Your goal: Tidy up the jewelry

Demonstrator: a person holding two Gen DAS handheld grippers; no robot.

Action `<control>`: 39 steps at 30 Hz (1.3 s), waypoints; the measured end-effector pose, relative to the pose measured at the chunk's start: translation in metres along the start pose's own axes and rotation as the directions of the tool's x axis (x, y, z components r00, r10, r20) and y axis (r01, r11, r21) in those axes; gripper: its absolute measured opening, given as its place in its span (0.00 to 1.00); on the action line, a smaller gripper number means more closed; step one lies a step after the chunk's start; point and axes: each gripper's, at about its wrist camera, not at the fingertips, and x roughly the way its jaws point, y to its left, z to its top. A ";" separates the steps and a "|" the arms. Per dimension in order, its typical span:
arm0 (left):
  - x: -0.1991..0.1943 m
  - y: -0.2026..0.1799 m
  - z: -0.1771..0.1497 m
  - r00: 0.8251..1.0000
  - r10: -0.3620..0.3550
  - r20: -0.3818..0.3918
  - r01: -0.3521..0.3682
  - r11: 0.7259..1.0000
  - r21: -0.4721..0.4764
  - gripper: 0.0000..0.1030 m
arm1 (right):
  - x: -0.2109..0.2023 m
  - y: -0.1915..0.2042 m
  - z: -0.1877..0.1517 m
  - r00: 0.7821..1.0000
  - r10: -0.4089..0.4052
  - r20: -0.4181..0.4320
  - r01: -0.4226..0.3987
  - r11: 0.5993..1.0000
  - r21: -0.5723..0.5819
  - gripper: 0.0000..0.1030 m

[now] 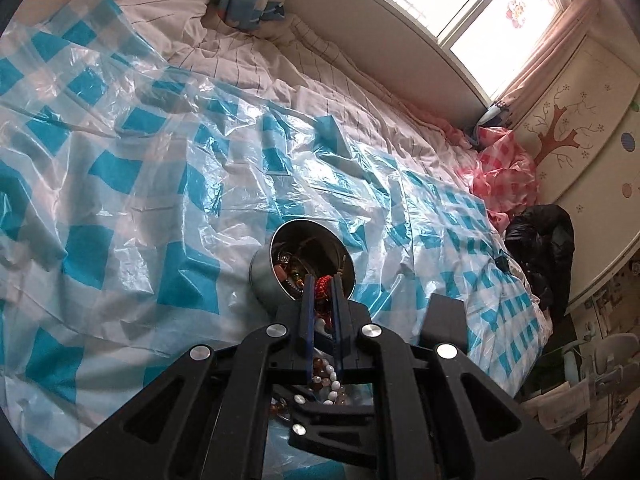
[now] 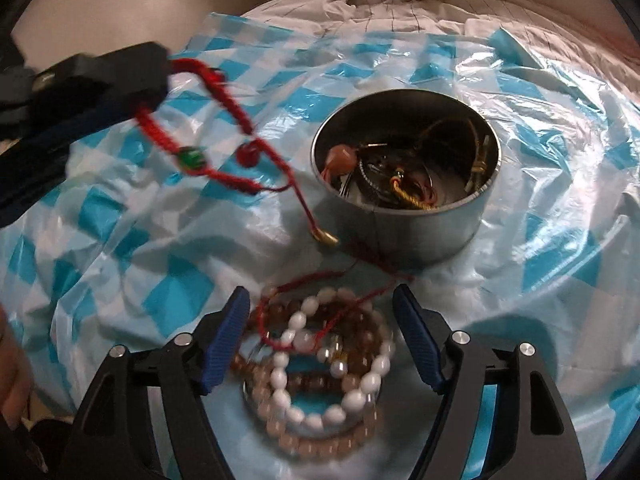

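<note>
A round metal tin [image 2: 412,216] stands on the blue-checked plastic sheet [image 2: 132,248] and holds several jewelry pieces. It also shows in the left wrist view [image 1: 308,264]. My left gripper [image 1: 322,284] is shut on a red braided bracelet [image 2: 208,120] with a green bead and a red bead, and holds it in the air left of the tin. My right gripper [image 2: 320,312] is open, its fingers on either side of a pile of bead bracelets [image 2: 320,360], white and amber, with a thin red cord bracelet on top.
The plastic sheet covers a bed with a pale quilt [image 1: 248,52]. A pink checked plastic bundle [image 1: 504,172] and a black jacket [image 1: 548,248] lie at the bed's far right. A window [image 1: 472,4] is behind.
</note>
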 end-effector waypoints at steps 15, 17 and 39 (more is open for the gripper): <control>0.005 -0.010 0.003 1.000 0.008 0.004 -0.008 1.000 0.016 0.06 | -0.042 -0.037 -0.006 0.970 0.215 0.115 -0.234 0.952 0.196 0.03; 0.005 -0.012 0.003 1.000 0.008 0.005 -0.008 1.000 0.018 0.06 | -0.056 -0.044 -0.005 0.964 0.214 0.160 -0.245 0.946 0.212 0.03; 0.035 -0.020 0.017 1.000 -0.012 0.016 0.012 1.000 -0.019 0.06 | -0.126 -0.060 0.029 0.864 0.216 0.455 -0.310 0.940 0.143 0.04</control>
